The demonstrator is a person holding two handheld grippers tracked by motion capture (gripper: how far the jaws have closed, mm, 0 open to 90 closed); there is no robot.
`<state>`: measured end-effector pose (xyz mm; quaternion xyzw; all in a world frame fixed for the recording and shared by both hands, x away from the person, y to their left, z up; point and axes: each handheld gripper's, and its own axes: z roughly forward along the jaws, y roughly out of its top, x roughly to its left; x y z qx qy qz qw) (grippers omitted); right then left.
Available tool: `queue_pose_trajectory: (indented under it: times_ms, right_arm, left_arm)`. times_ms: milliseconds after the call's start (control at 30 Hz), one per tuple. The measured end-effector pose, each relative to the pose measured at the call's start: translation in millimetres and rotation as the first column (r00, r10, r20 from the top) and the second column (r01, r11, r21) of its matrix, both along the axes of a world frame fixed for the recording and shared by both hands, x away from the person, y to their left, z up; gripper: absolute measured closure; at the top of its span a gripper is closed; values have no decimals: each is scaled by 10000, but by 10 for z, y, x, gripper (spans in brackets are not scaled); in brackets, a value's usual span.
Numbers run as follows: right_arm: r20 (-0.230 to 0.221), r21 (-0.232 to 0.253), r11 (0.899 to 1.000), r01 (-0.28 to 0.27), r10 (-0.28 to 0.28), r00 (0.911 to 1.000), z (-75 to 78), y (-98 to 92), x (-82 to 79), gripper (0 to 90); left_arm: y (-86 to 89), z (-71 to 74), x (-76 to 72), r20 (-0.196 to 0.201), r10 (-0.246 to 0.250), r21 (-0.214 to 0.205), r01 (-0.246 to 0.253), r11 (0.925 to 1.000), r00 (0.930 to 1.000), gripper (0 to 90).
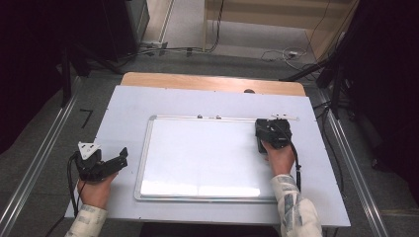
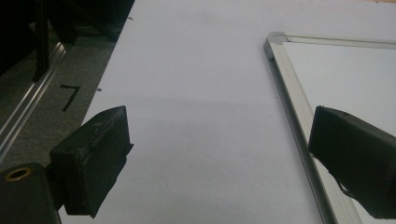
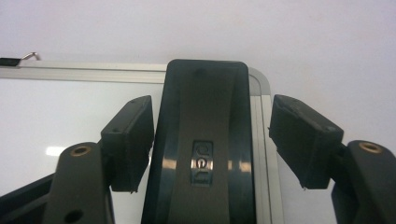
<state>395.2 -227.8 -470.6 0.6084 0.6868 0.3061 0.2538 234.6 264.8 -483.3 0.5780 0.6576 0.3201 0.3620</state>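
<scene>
Whiteboard (image 1: 197, 158) takes the bench (image 1: 123, 113) centre; its surface is bare from the left edge to mid-right, open for a pass. Obstacle: black eraser (image 3: 203, 140) on the board's far-right corner, with the right tool (image 1: 272, 134) straddling it, jaws apart, gap at the right pad. The raised metal frame is a lip to clear. Left strip of bench is free; left tool (image 1: 101, 165) sits at its near end, jaws wide. Far strip is clear apart from small clips (image 1: 207, 117) on the top rail.

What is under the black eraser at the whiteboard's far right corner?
The black eraser lies on the whiteboard, overlapping its metal frame at that corner. The right gripper straddles it, pads apart from it. The board beneath the eraser is covered.
</scene>
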Motion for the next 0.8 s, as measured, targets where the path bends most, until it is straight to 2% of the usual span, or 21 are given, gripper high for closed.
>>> queue_pose_trajectory:
  times_ms: [167, 333, 400, 500, 700, 800]
  right_arm:
    - [45, 352, 9981, -510, 509, 9987, 61, -56, -109, 259]
    - [96, 314, 9944, -1008, 1006, 9949, 98, -84, -233, 246]
    - [30, 660, 9898, -1266, 1267, 9919, 104, -106, -281, 246]
    - [219, 541, 9858, -1589, 1579, 9872, 110, -135, -366, 245]
    - [422, 675, 9799, -1878, 1853, 9818, 126, -211, -508, 235]
    - [543, 579, 9796, -1923, 1892, 9804, 128, -247, -572, 235]
  left_arm:
    - [-7, -4, 2, -23, 1, 19, -1, 10000, 10000, 62]
    - [-10, -7, 4, -23, 2, 20, -2, 10000, 10000, 62]
    - [-12, -8, 5, -23, 2, 20, -2, 10000, 10000, 62]
    - [-14, -8, 3, -14, 6, 39, -6, 10000, 10000, 62]
    - [-19, -11, 6, -53, 1, 67, -1, 10000, 10000, 62]
    - [-24, -11, 7, -57, -15, 89, 15, 10000, 10000, 62]
